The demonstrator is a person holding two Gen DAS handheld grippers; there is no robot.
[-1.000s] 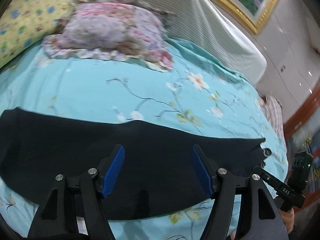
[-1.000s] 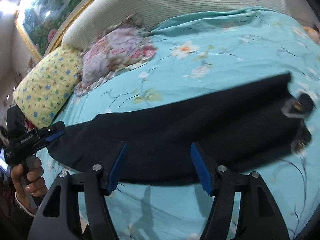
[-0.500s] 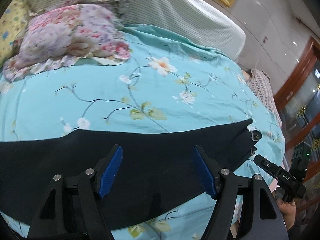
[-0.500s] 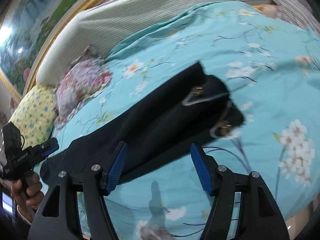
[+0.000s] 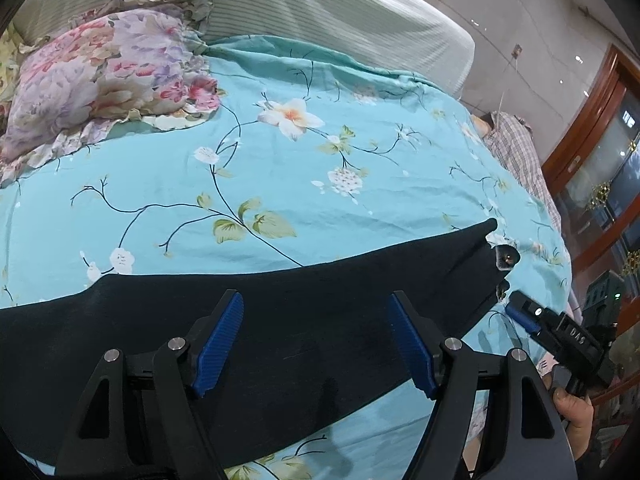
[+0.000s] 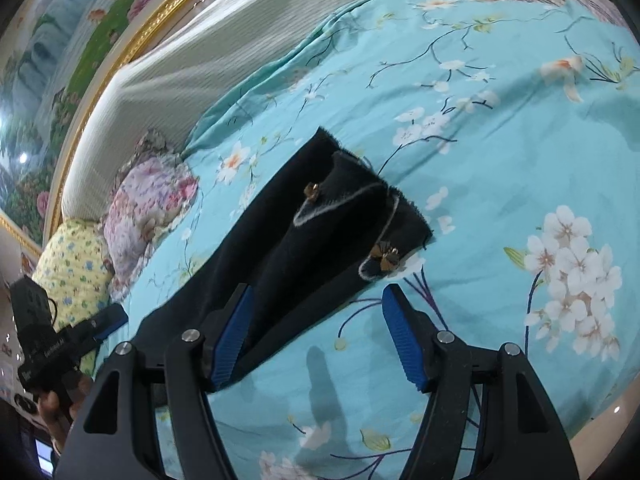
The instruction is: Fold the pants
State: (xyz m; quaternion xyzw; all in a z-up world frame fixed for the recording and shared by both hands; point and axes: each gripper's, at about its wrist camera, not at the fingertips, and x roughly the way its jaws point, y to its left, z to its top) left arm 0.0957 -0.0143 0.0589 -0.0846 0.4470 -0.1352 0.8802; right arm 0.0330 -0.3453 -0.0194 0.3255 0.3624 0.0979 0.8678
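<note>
Dark navy pants (image 5: 280, 320) lie flat in a long strip across the turquoise floral bedspread (image 5: 280, 184). In the right wrist view the pants (image 6: 320, 240) end in cuffs with small gold ornaments (image 6: 384, 258). My left gripper (image 5: 316, 344) is open and hovers over the middle of the strip, holding nothing. My right gripper (image 6: 316, 332) is open above the near edge by the cuff end, empty. The right gripper also shows in the left wrist view (image 5: 560, 332), and the left gripper in the right wrist view (image 6: 60, 348).
A floral pillow (image 5: 100, 80) and a yellow pillow (image 6: 72, 264) lie at the head of the bed against a striped headboard (image 5: 320, 8). A plaid cloth (image 5: 516, 148) lies at the far right edge. A wooden cabinet (image 5: 592, 152) stands beyond the bed.
Both grippers have swung to the right along the pants toward the cuff end. The right gripper now looks at the cuffs from close by. The pants have not moved.
</note>
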